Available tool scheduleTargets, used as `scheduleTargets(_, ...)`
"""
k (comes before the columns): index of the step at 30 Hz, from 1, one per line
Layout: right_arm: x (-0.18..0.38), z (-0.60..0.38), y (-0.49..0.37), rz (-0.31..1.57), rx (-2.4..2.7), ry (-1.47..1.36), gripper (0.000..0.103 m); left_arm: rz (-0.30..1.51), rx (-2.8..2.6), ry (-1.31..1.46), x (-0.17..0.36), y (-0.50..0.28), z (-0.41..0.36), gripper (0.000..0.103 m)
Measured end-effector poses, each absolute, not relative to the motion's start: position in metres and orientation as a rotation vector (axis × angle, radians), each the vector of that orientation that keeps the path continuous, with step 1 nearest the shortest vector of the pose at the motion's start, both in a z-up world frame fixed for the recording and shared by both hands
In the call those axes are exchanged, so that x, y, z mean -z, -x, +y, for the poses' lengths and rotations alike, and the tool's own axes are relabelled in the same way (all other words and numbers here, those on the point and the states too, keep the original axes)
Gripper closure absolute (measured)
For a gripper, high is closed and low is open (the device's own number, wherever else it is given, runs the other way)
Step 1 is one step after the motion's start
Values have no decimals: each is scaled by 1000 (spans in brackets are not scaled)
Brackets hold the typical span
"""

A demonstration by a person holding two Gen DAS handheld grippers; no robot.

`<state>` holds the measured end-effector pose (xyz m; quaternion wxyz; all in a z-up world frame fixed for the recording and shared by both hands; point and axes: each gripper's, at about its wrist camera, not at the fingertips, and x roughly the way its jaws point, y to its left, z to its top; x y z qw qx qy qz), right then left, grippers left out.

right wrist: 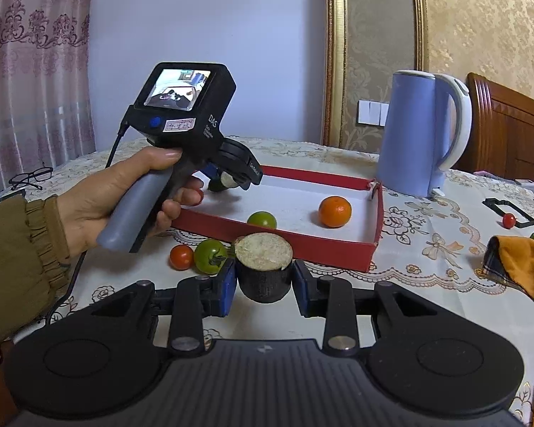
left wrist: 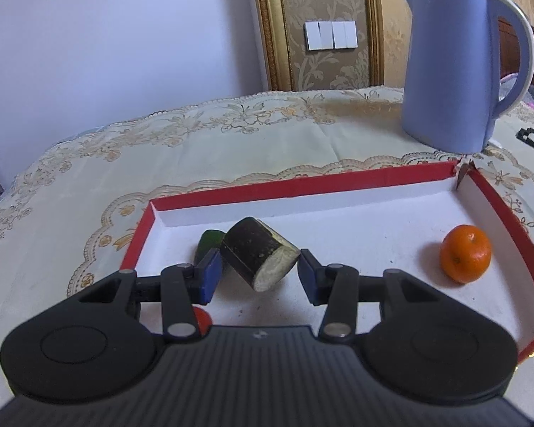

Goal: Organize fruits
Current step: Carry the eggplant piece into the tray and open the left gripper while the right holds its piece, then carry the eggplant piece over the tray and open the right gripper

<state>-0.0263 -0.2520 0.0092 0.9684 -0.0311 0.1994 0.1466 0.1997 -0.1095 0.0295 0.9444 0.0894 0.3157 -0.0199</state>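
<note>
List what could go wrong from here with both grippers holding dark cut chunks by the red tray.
1. The left gripper holds its chunk tilted, with only corners at the pads, so it may slip or twist out over the red tray.
2. Set down on its curved side, it may roll into the green fruit.
3. The right gripper and its chunk sit close to the loose tomatoes, which a forward move might knock.

The right hand-held gripper (right wrist: 264, 286) clamps a dark cut chunk (right wrist: 264, 267) before the red tray (right wrist: 302, 245).
</note>
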Motion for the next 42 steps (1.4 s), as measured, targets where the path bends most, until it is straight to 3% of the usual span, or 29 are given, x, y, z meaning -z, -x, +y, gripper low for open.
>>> scheduleTargets(4,-8,-256,25,404,-295,51,70,656,37,-172,-25,-202,-110,57)
scheduleTargets(14,-6,-258,11,409,-275,9,70,497,-39,-188,-50,-130,-80,7)
scheduleTargets(23,-19,-253,-29,387,-268,-3,70,534,-58,-50,-19,-65,-17,4)
scheduleTargets(42,-24,-243,-156,478,-203,-43,70,522,-81,-60,-7,-62,-12,0)
